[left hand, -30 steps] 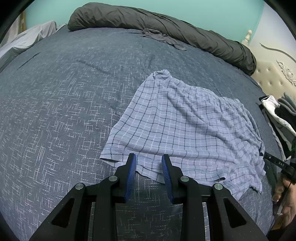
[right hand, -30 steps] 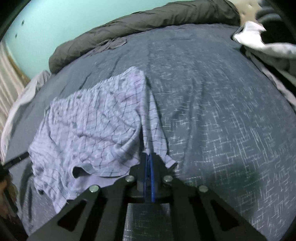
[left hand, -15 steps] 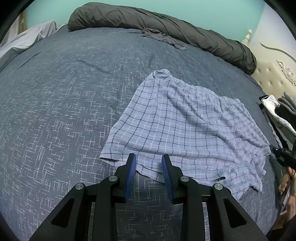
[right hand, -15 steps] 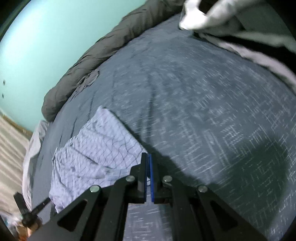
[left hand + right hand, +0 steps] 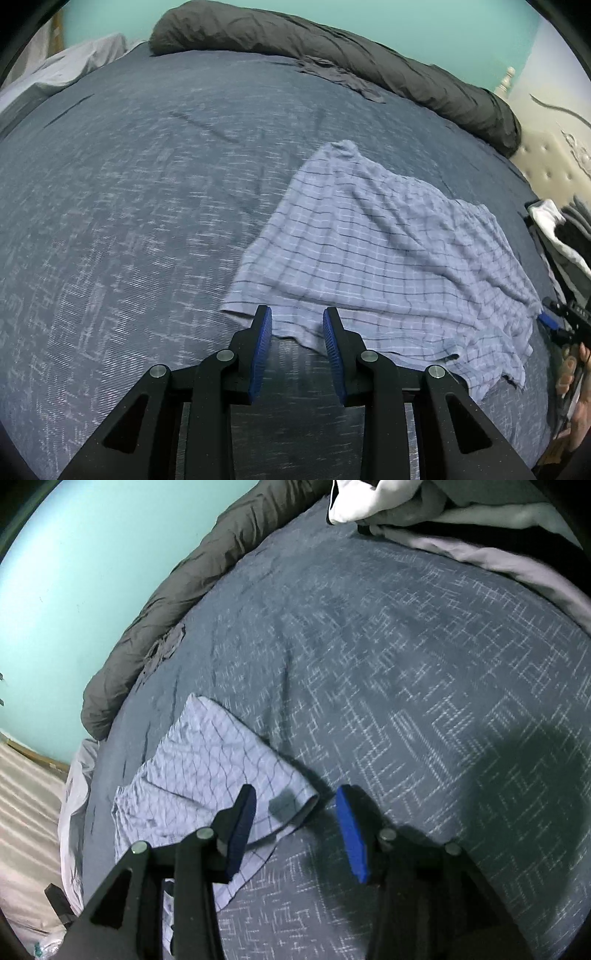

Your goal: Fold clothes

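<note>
A light blue checked garment (image 5: 373, 258) lies spread and wrinkled on the dark blue patterned bedspread (image 5: 129, 206). My left gripper (image 5: 297, 321) is open, its blue pads just over the garment's near hem, holding nothing. My right gripper (image 5: 295, 805) is open and empty, just above the garment's corner (image 5: 218, 771), which lies under and left of its pads. The right gripper also shows at the far right edge of the left wrist view (image 5: 565, 317), at the garment's right corner.
A rolled dark grey duvet (image 5: 332, 48) runs along the bed's far edge by the teal wall. A pile of white and grey clothes (image 5: 424, 509) lies at the headboard side. A beige padded headboard (image 5: 554, 155) is at right.
My right gripper was shut on the garment's corner, pulled it outward to the right, then opened and let it go. The garment now lies flatter. The left gripper barely moved.
</note>
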A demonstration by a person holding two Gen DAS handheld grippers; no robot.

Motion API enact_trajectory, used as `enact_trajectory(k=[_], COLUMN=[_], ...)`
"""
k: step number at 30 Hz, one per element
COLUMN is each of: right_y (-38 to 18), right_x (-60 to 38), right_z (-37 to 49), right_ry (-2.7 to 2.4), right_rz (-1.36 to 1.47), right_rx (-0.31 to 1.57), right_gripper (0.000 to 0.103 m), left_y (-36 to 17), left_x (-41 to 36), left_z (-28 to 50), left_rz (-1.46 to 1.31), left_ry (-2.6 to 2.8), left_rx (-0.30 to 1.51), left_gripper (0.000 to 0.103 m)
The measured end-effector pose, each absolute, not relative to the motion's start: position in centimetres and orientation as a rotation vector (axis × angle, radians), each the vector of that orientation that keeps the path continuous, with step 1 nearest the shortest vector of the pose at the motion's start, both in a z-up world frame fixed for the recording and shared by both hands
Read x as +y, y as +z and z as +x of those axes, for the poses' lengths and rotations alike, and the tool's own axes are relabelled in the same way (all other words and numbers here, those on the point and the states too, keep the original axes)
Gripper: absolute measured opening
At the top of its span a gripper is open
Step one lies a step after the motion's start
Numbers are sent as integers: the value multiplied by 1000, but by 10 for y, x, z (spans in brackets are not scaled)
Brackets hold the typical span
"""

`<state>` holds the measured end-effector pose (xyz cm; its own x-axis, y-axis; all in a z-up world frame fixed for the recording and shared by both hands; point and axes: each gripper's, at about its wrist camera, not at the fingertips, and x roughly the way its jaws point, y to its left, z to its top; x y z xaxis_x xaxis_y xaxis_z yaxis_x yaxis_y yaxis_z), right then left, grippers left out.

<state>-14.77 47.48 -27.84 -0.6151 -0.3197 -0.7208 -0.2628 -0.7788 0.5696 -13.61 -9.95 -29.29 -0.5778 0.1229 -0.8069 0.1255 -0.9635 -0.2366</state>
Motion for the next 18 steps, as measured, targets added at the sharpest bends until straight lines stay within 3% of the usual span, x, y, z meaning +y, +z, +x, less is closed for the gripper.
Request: enact_trajectory(k=[3,5,8,14,16,18], right_y=[-280,-282,-285,-287,-288,-288], right_x=[473,472,473,479,482,484], right_z=[-149,-149,-149,-149,-149,-148], right_ry=[-2574,-2553,-2533,-2509,-2501,-2497], right_rz=[1355,1353,1340,1299,1293,1285], right_rx=[-1025,-1035,-1065,-1123,-1143,-1155], right_gripper=[33,16,7,4,4,4], left_y=[-294,-299,-305,-315,-322,-324], left_x=[-115,-124,-135,-153,-159,-162], left_z=[-132,-131,-130,-139,-142,-144], left_rz=[1418,1424,1430,1403,1398,1397], left_ry=[-2703,-2674,-2642,-2643,-2625,-2618], left_rx=[478,537,620,799,881,887], left_gripper=[43,44,46,45,39,2])
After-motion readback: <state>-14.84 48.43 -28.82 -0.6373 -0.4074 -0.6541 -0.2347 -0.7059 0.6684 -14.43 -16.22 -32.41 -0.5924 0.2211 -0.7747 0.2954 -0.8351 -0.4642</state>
